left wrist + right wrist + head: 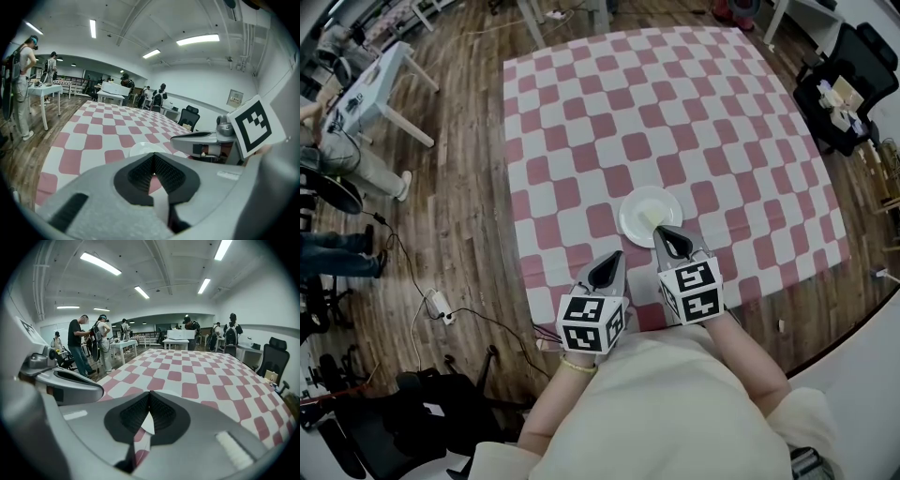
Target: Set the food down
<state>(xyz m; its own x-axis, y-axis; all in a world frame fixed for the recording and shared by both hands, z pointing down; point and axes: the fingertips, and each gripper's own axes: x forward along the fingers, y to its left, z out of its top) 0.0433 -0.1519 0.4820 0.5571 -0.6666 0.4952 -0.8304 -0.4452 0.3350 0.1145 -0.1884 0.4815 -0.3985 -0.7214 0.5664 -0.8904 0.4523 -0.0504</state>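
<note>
A: Right gripper (149, 398), how did the jaws stand?

B: Closed. Ribbed pads (134, 415) met at the tips, nothing pinched between them.

A: And the left gripper (153, 157)?

B: Same: shut tight and empty. It sat low in the head view, left of centre, over the near edge of the checkered tablecloth (581, 112).

A: Where was the food (653, 217)?

B: A pale yellowish piece lying on the white plate (630, 217), just below the middle of the frame. The plate rested flat on the cloth.

A: Was either claw touching it?

B: The left one, no; it was apart from the plate, down and to the left. The right claw's nose overlapped the plate's near rim from the lower right, close beside the food. Could not tell whether it touched rim or food.

A: Grippers relative to each other?

B: Side by side, apart, both pointing up-frame toward the plate.
</note>
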